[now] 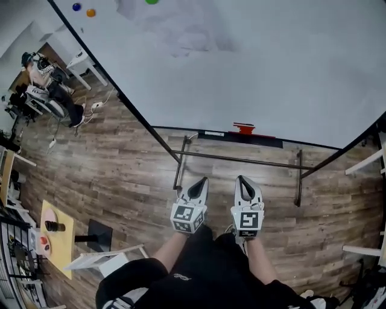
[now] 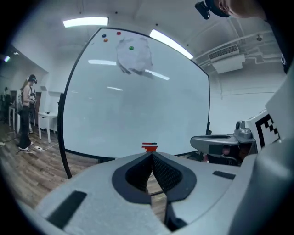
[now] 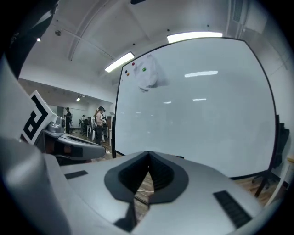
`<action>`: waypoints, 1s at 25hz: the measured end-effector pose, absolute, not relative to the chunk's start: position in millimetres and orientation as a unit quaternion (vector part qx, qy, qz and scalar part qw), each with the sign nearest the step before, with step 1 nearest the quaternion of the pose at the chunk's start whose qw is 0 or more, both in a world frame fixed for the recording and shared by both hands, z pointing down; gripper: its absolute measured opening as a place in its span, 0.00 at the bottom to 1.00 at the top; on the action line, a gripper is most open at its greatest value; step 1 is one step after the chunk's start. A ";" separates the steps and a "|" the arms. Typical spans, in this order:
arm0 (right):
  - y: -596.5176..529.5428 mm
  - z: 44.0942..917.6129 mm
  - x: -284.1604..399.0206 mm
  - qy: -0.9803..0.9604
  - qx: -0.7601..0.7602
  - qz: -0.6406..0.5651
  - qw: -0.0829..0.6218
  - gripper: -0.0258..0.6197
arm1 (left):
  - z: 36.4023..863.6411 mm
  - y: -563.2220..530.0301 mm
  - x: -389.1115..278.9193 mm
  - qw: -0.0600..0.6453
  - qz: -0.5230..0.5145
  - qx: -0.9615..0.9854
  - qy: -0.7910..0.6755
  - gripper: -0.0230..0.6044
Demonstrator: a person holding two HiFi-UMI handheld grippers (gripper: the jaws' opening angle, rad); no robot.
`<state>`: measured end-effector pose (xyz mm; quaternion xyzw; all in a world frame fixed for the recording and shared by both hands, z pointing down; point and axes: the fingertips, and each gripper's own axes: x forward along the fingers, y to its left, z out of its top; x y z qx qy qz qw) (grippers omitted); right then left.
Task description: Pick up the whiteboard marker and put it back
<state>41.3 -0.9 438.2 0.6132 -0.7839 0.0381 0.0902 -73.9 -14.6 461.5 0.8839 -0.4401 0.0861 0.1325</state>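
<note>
A large whiteboard (image 1: 253, 66) stands in front of me on a wooden floor. A small red object (image 1: 244, 128) rests on its dark tray (image 1: 241, 137); I cannot tell whether it is the marker. In the left gripper view the red object (image 2: 149, 147) shows just above the jaw tips. My left gripper (image 1: 202, 181) and right gripper (image 1: 241, 180) hang side by side short of the board, both pointing at it. The jaws of each meet at the tips with nothing between them. The left gripper (image 2: 151, 155) and the right gripper (image 3: 148, 154) are both shut and empty.
The board's dark metal stand (image 1: 241, 159) spreads over the floor between me and the tray. Small coloured magnets (image 1: 83, 9) and a smeared patch (image 1: 181, 27) sit near the board's top. A person (image 1: 36, 66) stands far left by white desks. A yellow table (image 1: 57, 235) is at lower left.
</note>
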 end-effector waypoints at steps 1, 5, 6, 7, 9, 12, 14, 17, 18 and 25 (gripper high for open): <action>-1.1 427.3 39.1 -0.786 0.612 0.033 0.081 0.04 | 450.3 -16.5 -75.5 0.124 0.078 0.885 -0.442 0.05; 1.0 402.1 34.6 -0.787 0.613 0.003 0.070 0.04 | 413.6 -20.5 -82.9 0.086 0.055 0.891 -0.442 0.05; 2.0 397.2 32.6 -0.785 0.616 -0.002 0.069 0.04 | 407.5 -20.9 -86.4 0.079 0.053 0.892 -0.442 0.05; 2.5 391.4 29.5 -0.783 0.618 -0.006 0.066 0.04 | 401.8 -21.5 -90.3 0.074 0.050 0.893 -0.441 0.05; 2.2 378.0 22.5 -0.777 0.626 -0.009 0.064 0.04 | 392.1 -22.6 -97.0 0.068 0.040 0.896 -0.438 0.05; -2.9 372.5 11.3 -0.774 0.630 -0.009 0.064 0.04 | 385.9 -27.0 -102.5 0.060 0.024 0.899 -0.432 0.05; -4.2 374.1 0.4 -0.779 0.624 -0.009 0.061 0.04 | 381.6 -29.0 -107.0 0.059 0.015 0.901 -0.429 0.05; -1.1 368.3 -14.0 -0.777 0.626 -0.009 0.061 0.04 | 374.7 -27.9 -115.7 0.045 0.022 0.903 -0.426 0.05; 0.2 369.1 -17.6 -0.777 0.626 -0.006 0.062 0.04 | 373.9 -27.1 -118.6 0.048 0.026 0.903 -0.427 0.05; -2.3 360.0 -25.1 -0.779 0.624 -0.025 0.058 0.04 | 375.7 -29.6 -126.7 0.060 0.017 0.903 -0.426 0.05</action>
